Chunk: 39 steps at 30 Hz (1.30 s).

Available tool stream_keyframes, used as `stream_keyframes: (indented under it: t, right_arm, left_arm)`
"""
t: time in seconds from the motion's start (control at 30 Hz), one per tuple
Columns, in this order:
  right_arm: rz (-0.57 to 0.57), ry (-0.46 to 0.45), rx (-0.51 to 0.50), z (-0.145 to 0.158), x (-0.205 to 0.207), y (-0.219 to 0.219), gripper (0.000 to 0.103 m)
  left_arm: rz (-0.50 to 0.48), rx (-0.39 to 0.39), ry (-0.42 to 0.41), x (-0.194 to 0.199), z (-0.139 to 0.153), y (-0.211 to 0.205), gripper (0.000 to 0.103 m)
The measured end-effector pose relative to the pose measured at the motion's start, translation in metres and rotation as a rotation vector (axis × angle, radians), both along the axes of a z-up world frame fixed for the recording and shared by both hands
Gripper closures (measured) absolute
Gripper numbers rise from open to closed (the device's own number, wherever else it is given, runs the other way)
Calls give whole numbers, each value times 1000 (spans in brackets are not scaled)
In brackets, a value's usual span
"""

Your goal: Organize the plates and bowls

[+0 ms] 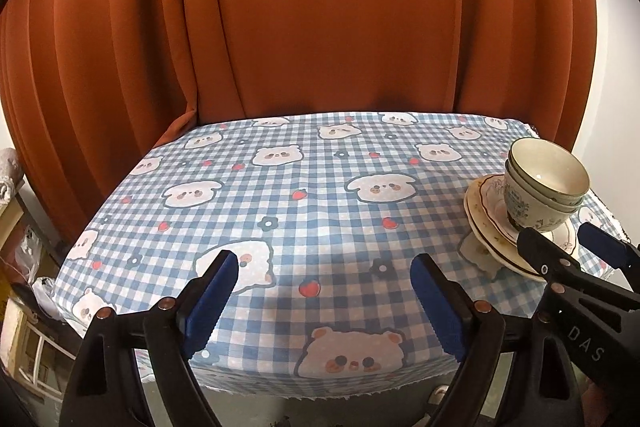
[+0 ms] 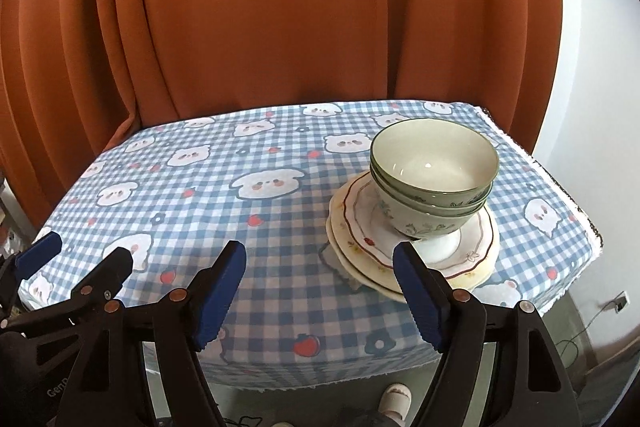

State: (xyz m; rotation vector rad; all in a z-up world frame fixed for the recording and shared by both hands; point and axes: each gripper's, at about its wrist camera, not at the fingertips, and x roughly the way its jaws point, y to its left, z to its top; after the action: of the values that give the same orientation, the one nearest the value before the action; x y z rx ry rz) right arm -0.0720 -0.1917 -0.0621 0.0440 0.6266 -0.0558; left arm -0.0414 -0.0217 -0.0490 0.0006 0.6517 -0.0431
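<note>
Right wrist: green bowls [image 2: 434,179] nested on scalloped plates [image 2: 412,247]; both grippers' fingers [image 2: 222,291] spread, empty.

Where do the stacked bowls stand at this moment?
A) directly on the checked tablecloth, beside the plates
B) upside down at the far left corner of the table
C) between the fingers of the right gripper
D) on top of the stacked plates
D: the bowls, nested and upright, rest on the stacked plates on the right part of the table, and both grippers are open and hold nothing.
</note>
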Motion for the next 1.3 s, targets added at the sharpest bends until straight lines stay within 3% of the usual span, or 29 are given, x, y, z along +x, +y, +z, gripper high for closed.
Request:
stream_keyframes:
  t: [1.3]
  right_arm:
    - [-15,16,-13,1,-2,19,21]
  left_arm:
    - [29,-29,12,-7,-6,17,6]
